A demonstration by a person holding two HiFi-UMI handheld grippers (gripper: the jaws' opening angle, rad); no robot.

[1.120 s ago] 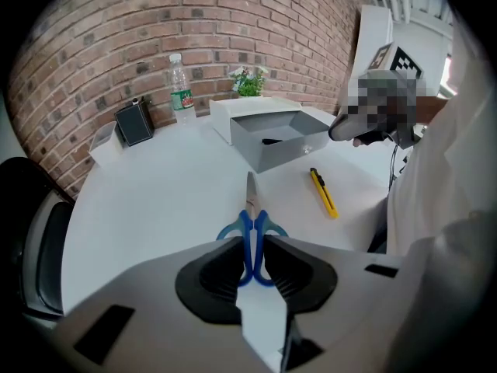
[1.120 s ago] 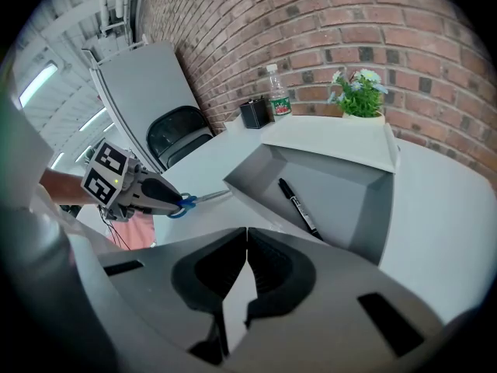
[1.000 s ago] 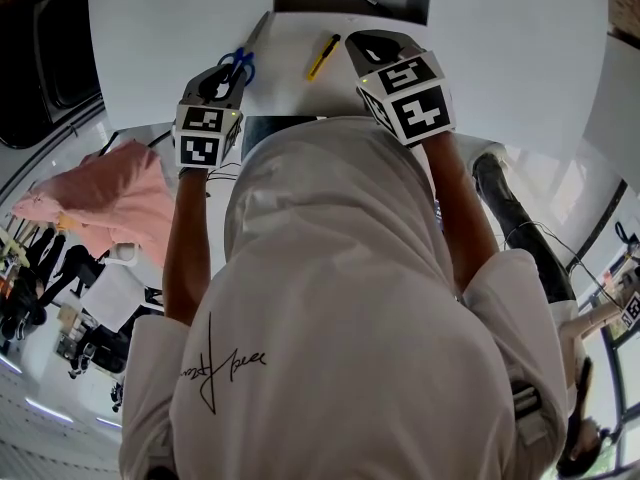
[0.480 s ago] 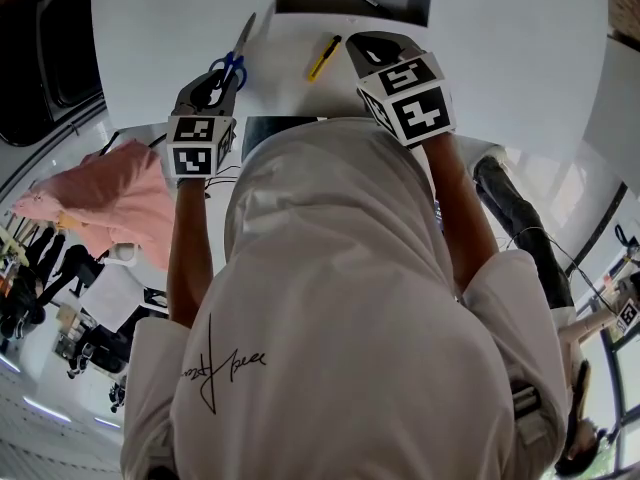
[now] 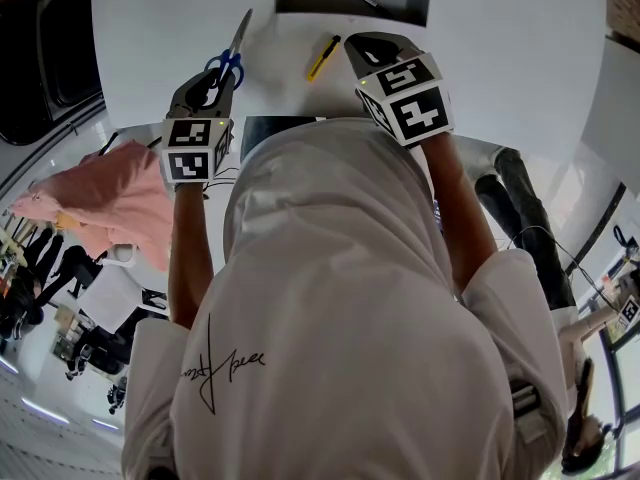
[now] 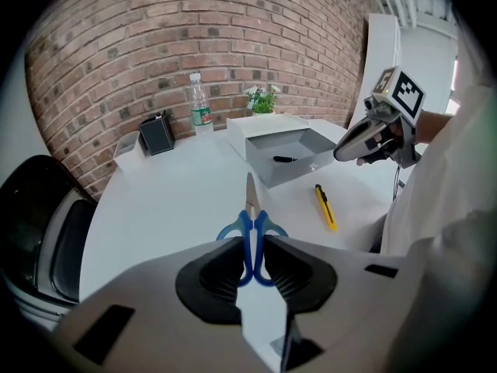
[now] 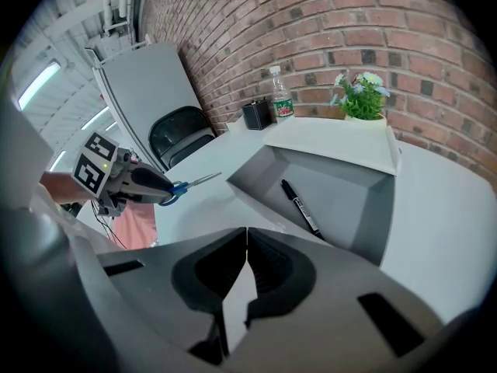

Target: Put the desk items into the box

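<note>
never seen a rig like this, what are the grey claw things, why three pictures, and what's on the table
There is no robot: a person holds a two-jaw gripper in each hand. The head view looks down from a camera on the person's head; the other two cameras ride on the grippers, looking along their jaws. The left gripper is shut on blue scissors. The right gripper is shut, empty. On the white table lie a yellow cutter and an open box holding a black marker.
</note>
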